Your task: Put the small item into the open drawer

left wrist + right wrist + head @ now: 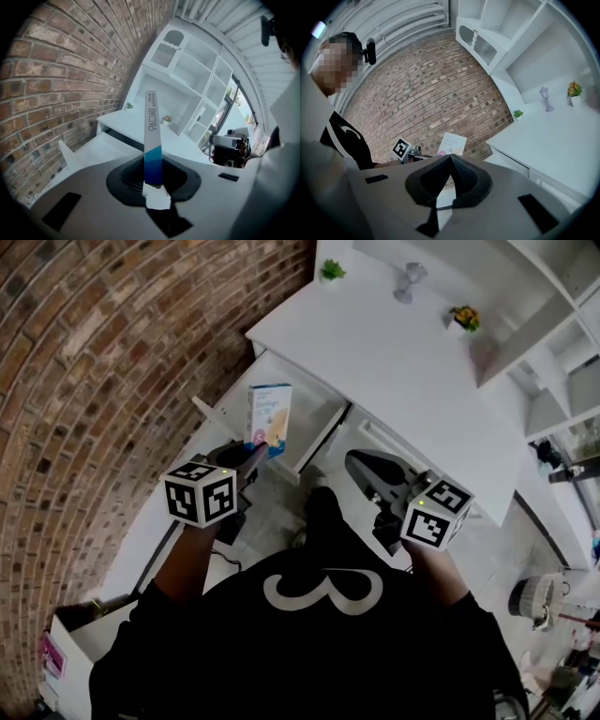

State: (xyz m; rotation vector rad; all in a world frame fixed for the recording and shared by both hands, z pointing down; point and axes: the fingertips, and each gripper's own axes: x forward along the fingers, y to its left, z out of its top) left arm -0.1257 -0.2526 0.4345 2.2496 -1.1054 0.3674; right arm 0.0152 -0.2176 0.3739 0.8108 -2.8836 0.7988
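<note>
- Left gripper (255, 454): jaws set narrow and clamped on the bottom end of the small box (269, 416). In its own view the left gripper (152, 180) has the box (151, 136) edge-on between the pads, standing straight up out of them.
- Box is a thin carton, white on top with a blue band at the lower end and print on the face.
- Box position: from the head view it sits over the near-left part of the open drawer (317, 401), close to the drawer's front panel. It looks clear of the drawer floor, but I can't tell for sure from this angle.
- In the left gripper view the drawer (101, 146) is ahead of and to the left of the box, pulled out from under the desk top.
- Right gripper (361, 468): jaws together with nothing between them. The right gripper view shows the right gripper (450, 159) with pads meeting at the tip. It's in front of the desk (394, 348), to the right of the drawer and well apart from the box.
- On the desk: a small green plant (332, 271) at the far corner by the brick wall (112, 334), a small silver stemmed object (408, 282), and a flower pot (462, 319) near the white shelving (553, 343).
</note>
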